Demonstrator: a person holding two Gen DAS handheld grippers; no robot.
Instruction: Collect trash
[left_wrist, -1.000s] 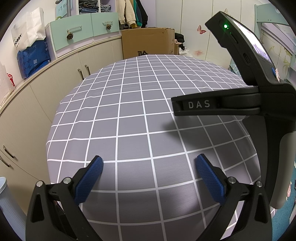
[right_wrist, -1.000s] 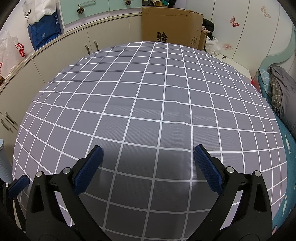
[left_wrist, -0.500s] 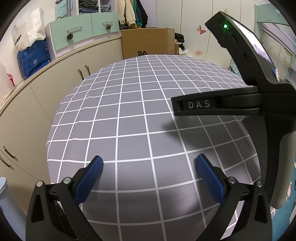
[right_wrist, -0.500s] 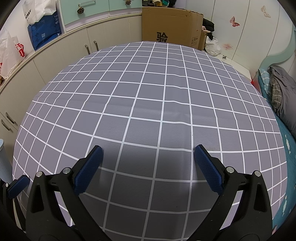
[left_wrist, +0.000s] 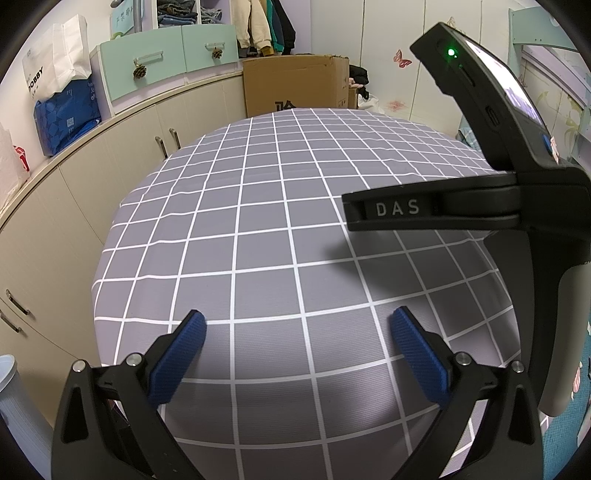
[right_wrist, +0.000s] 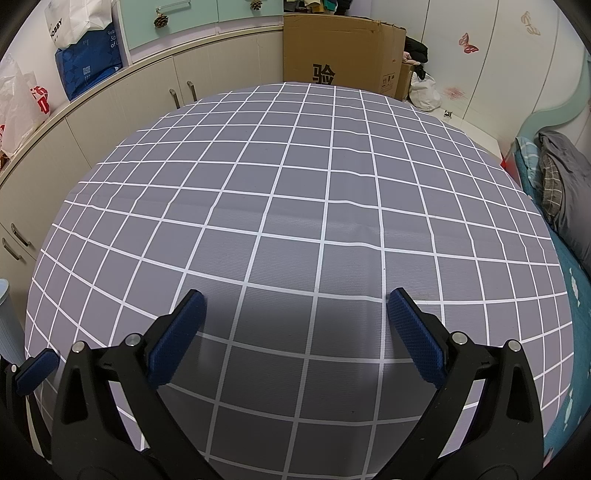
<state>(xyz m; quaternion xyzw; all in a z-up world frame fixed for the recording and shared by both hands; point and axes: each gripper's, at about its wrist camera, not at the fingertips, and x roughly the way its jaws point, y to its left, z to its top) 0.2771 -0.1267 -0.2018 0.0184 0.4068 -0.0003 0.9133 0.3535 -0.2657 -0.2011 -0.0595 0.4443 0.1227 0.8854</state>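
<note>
No trash shows on the table in either view. My left gripper (left_wrist: 297, 334) is open and empty, its blue pads wide apart just above the grey checked tablecloth (left_wrist: 266, 229). My right gripper (right_wrist: 295, 317) is open and empty over the same cloth (right_wrist: 295, 192). The right gripper's black body marked DAS (left_wrist: 443, 210) shows at the right of the left wrist view. One blue fingertip (right_wrist: 37, 369) of the left gripper shows at the lower left of the right wrist view.
A pale ribbed bin (left_wrist: 14, 398) stands at the table's left edge, also in the right wrist view (right_wrist: 9, 321). Beige cabinets (left_wrist: 74, 192) run along the left. A cardboard box (right_wrist: 340, 59) stands behind the table. A bed (right_wrist: 561, 192) lies to the right.
</note>
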